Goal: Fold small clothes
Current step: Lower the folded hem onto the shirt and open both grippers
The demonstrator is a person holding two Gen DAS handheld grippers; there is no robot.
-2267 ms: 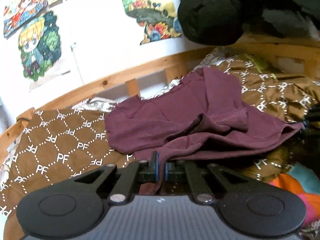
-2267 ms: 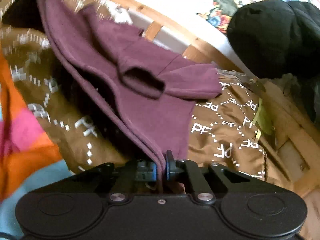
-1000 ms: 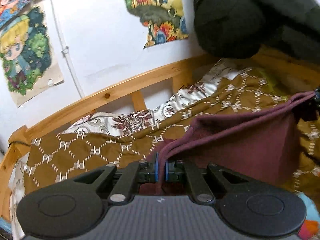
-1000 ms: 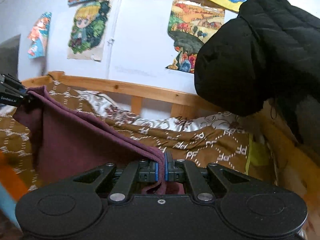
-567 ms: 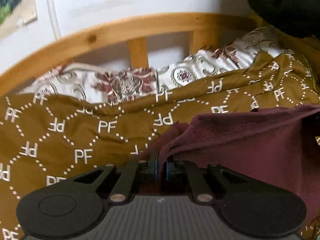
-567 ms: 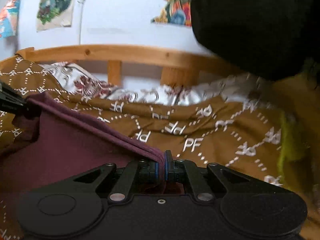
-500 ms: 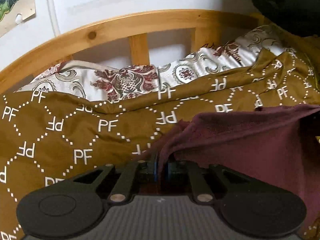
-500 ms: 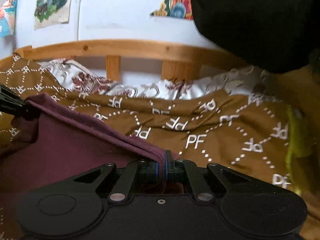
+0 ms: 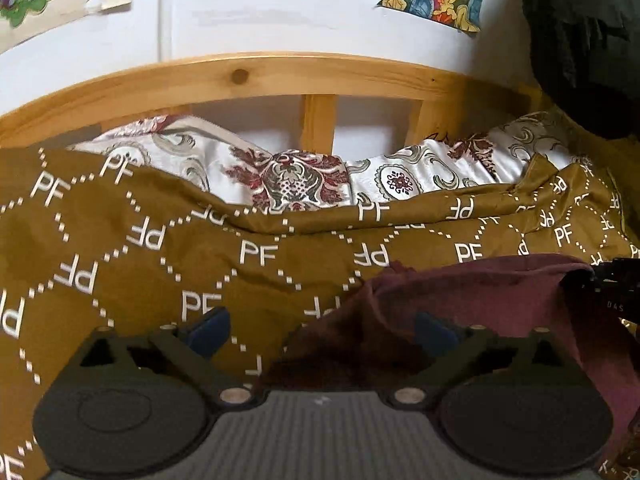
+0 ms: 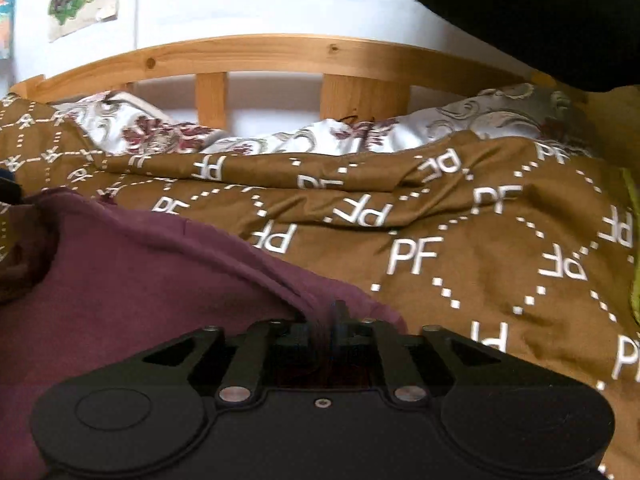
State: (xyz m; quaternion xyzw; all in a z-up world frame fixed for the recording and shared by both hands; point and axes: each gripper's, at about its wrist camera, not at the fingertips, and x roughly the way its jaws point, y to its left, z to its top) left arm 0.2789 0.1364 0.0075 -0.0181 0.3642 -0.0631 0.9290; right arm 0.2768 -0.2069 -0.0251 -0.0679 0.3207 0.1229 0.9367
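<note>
A maroon garment point(image 9: 480, 292) lies on the brown quilt point(image 9: 140, 264) printed with "PF". My left gripper point(image 9: 320, 332) is low over the quilt, its jaws opening wide. The garment's left corner sags loose between its blue pads point(image 9: 208, 328) and neither pad touches it. In the right wrist view the garment point(image 10: 140, 280) spreads to the left. Its folded edge runs into my right gripper point(image 10: 324, 320), whose blurred jaws are opening a little, with the cloth still between them. The right gripper's tip point(image 9: 616, 280) shows at the garment's far corner.
A wooden bed rail point(image 9: 240, 76) runs along the white wall behind the quilt. A white patterned sheet point(image 9: 288, 176) shows under the quilt's far edge. A black padded jacket point(image 10: 520, 8) hangs at the upper right. Posters hang on the wall.
Both grippers have come down toward the quilt with the garment. The left jaws have sprung wide and let go of the corner; the right jaws have begun to part.
</note>
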